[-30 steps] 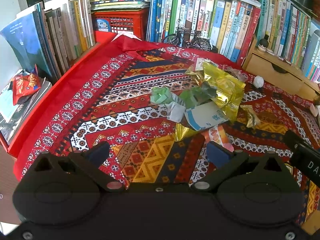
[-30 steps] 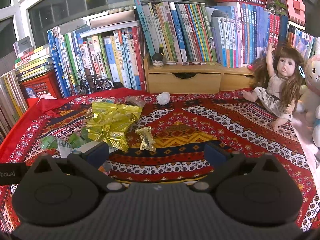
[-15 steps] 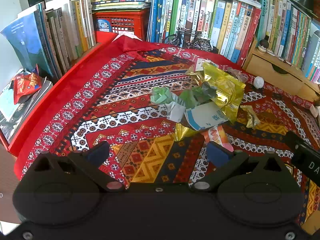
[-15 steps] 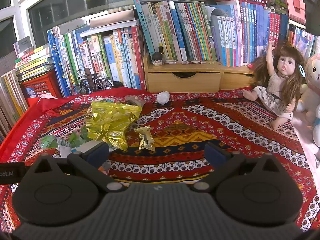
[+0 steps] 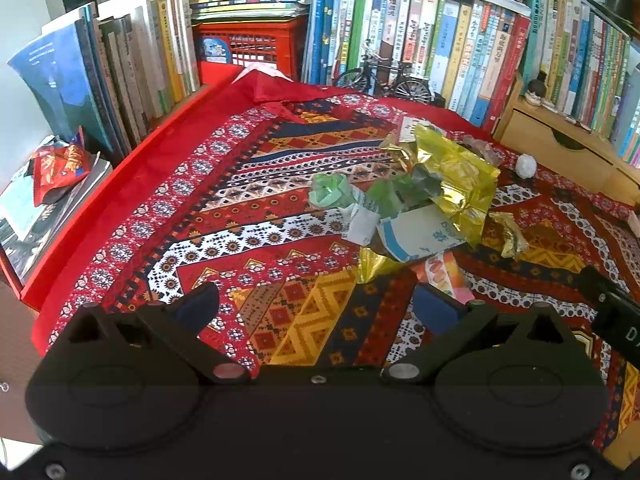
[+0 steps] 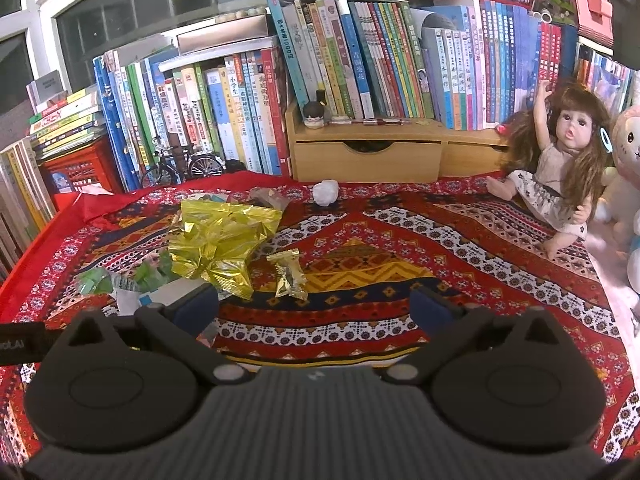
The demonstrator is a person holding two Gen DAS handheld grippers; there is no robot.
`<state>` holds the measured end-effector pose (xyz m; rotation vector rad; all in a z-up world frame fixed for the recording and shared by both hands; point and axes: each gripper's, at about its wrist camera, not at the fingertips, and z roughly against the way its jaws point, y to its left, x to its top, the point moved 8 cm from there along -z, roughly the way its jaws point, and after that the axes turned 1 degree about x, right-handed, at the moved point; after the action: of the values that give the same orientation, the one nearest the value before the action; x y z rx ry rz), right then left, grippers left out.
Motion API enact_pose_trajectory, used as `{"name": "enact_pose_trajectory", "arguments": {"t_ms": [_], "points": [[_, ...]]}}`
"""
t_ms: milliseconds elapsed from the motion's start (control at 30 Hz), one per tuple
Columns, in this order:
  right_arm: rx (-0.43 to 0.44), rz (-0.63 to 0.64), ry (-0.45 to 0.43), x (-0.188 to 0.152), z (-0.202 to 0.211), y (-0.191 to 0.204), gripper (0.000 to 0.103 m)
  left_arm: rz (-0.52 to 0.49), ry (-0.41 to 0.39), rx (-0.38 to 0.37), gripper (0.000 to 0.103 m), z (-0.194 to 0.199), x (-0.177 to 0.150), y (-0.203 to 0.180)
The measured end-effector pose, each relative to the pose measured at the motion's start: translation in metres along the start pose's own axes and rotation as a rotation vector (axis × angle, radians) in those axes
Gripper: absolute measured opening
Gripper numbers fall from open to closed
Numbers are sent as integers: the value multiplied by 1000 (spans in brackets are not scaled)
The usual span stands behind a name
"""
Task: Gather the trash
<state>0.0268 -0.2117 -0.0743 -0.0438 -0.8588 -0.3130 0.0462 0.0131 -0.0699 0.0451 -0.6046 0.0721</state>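
Left wrist view: the left gripper (image 5: 316,304) hovers low over the patterned red cloth (image 5: 248,208), jaws wide and holding nothing. Ahead and to its right lies the trash heap: a crumpled gold foil bag (image 5: 452,176), green wrappers (image 5: 332,194), a white-and-blue paper scrap (image 5: 420,236) and a pink-orange wrapper (image 5: 442,276) just beside the right finger. A small gold wrapper (image 5: 508,232) lies apart to the right. Books (image 5: 132,64), a red crate (image 5: 248,46) and a toy bicycle (image 5: 384,80) line the back edge.

Right wrist view: the right gripper (image 6: 314,306) hovers over the same cloth (image 6: 400,240), jaws wide and empty. The gold foil bag (image 6: 218,240) and small gold wrapper (image 6: 290,274) lie ahead left; the green wrappers (image 6: 94,280) are partly hidden behind the left finger. A white crumpled ball (image 6: 326,192) sits near a wooden drawer box (image 6: 368,156). A doll (image 6: 560,172) sits at the right, well apart from the trash.
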Motion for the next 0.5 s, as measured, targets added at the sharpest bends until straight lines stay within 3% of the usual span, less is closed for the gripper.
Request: {"name": "enact_pose_trajectory", "arguments": {"t_ms": [500], "points": [[11, 40, 30, -1, -8, 5, 103, -34, 41, 24, 103, -20, -10, -2]]}}
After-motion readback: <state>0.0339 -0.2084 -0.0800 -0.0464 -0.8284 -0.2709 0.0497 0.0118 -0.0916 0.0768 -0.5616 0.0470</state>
